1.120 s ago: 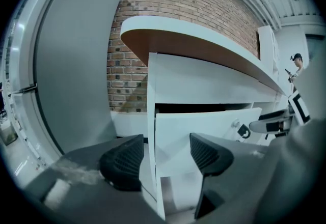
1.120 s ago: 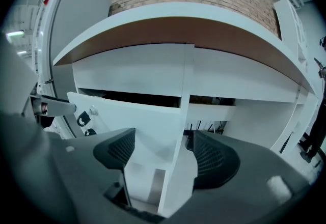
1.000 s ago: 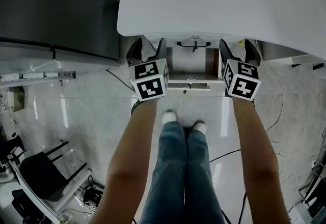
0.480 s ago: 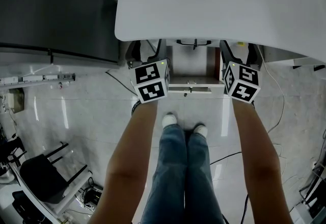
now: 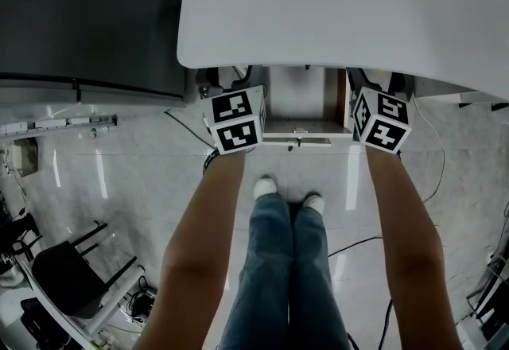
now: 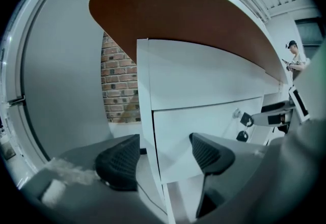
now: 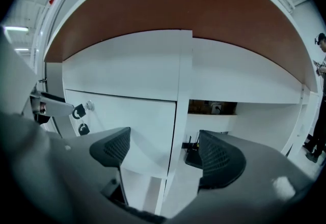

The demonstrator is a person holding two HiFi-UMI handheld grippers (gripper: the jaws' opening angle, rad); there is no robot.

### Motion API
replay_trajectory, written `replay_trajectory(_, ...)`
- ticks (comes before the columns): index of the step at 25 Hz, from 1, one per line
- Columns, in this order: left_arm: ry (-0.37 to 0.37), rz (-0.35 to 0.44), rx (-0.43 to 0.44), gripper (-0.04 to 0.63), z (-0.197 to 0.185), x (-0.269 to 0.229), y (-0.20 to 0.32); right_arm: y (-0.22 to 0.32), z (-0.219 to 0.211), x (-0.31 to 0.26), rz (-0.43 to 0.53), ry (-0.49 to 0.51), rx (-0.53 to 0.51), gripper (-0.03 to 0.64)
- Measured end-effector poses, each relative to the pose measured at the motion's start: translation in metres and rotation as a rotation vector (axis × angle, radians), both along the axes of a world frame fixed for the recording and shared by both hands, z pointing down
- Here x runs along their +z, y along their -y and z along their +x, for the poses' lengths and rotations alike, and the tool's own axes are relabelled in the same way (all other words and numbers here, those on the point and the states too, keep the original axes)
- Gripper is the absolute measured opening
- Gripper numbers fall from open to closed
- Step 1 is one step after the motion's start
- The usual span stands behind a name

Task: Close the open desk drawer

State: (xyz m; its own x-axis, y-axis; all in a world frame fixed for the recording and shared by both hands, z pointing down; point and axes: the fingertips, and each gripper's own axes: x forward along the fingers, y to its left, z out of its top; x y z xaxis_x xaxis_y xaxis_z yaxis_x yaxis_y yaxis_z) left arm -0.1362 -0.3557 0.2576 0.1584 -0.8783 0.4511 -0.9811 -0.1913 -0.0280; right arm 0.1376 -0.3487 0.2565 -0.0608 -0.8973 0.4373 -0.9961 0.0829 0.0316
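Observation:
The white drawer stands pulled out from under the white desk top, with its front panel carrying a lock and dangling keys. My left gripper is open, and the drawer unit's left corner stands between its pads without touching them. My right gripper is open too, its jaws having just been opening, and they straddle the unit's right corner. In the head view only the marker cubes show, because the desk edge hides the jaws.
A dark cabinet stands to the left with a brick wall behind. Cables trail over the glossy floor, and a black chair is at the lower left. The person's legs and shoes are just before the drawer.
Both grippers have moved forward, and their jaws have slipped under the desk edge out of the head view. The drawer front shows no clear shift.

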Motion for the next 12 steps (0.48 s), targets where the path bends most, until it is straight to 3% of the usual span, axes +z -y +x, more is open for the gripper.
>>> replay_trajectory(7,-0.043,0.002,-0.029,0.324,-0.002,0.000,-0.001,0.000,-0.001,-0.001,-0.007,-0.024,-0.028,0.422)
replay_trajectory(12,-0.078,-0.024,-0.060,0.324,-0.012,0.007,-0.015,-0.014,0.000,0.000,-0.005,-0.010,-0.011,0.376)
